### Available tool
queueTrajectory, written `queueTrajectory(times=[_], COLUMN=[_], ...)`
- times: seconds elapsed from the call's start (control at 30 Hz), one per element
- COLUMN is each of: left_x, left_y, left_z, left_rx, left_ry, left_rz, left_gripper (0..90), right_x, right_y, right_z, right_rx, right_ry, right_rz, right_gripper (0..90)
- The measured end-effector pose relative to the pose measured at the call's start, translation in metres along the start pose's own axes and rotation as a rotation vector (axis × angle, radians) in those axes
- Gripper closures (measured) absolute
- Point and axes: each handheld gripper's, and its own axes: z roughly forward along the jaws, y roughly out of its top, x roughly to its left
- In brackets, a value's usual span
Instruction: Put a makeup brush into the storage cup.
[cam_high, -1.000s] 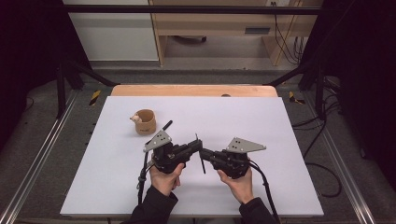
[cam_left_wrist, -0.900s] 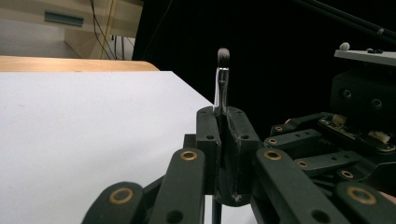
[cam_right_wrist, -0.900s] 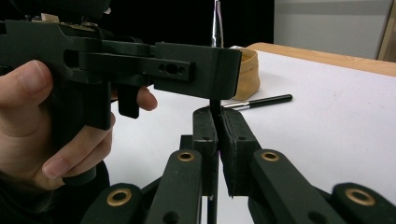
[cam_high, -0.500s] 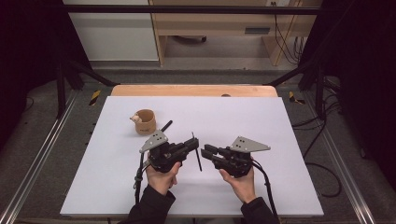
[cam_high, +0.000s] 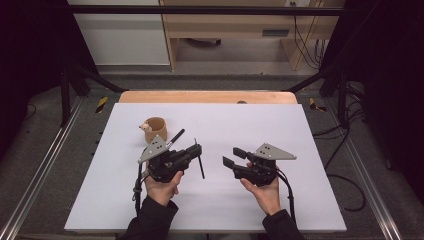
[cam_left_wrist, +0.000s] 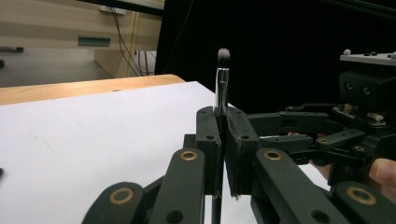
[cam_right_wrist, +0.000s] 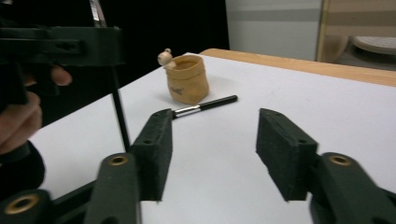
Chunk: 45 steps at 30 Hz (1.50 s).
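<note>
The left gripper (cam_high: 196, 151) is clenched on a slim black-handled makeup brush with a silver ferrule and dark bristle tip (cam_left_wrist: 221, 84), its two pads pressed flat against the handle. In the left gripper view the brush stands upright between the jaws, with the bristle head rising above the pad tips and the handle running down below them; in the high view the same brush (cam_high: 199, 161) shows as a thin dark stick crossing the gripper's front end, held off the white table (cam_high: 310, 190) a little left of centre. The right gripper (cam_high: 233, 157) sits to the right of it, well apart, its jaws having just been opening and now released with nothing between the pads, bare tabletop showing in the gap in the right gripper view (cam_right_wrist: 214, 149). On the far left part of the table stands a small tan fabric pouch with a little round figure on its rim (cam_high: 154, 129), and a second black-handled brush (cam_high: 175, 137) lies flat on the table just to its right, close to the left gripper's plate.
</note>
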Motion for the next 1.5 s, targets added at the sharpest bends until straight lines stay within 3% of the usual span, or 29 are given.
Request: queueTrajectory(times=[0.13,0.4,0.83,1.5], left_x=[0.004,0.016,0.031,0.049], left_y=[0.002,0.002,0.003,0.009], left_z=[-0.007,-0.021,-0.036,-0.051], left_rx=[-0.002,0.0,0.005,0.003], left_ry=[0.019,0.057,0.119,0.171], left_rz=[0.011,0.025,0.036,0.023], left_gripper=[84.5,84.5,84.5,84.4], right_x=[-0.006,-0.015,-0.03,-0.054], right_y=[-0.002,-0.005,-0.012,-0.027], right_z=[-0.002,-0.006,-0.022,-0.05], right_rx=[0.004,0.04,0.073,0.107], right_ry=[-0.054,-0.113,-0.16,-0.223], right_rz=[0.003,0.002,-0.011,-0.008], right_gripper=[34.4,23.3,16.6,12.3])
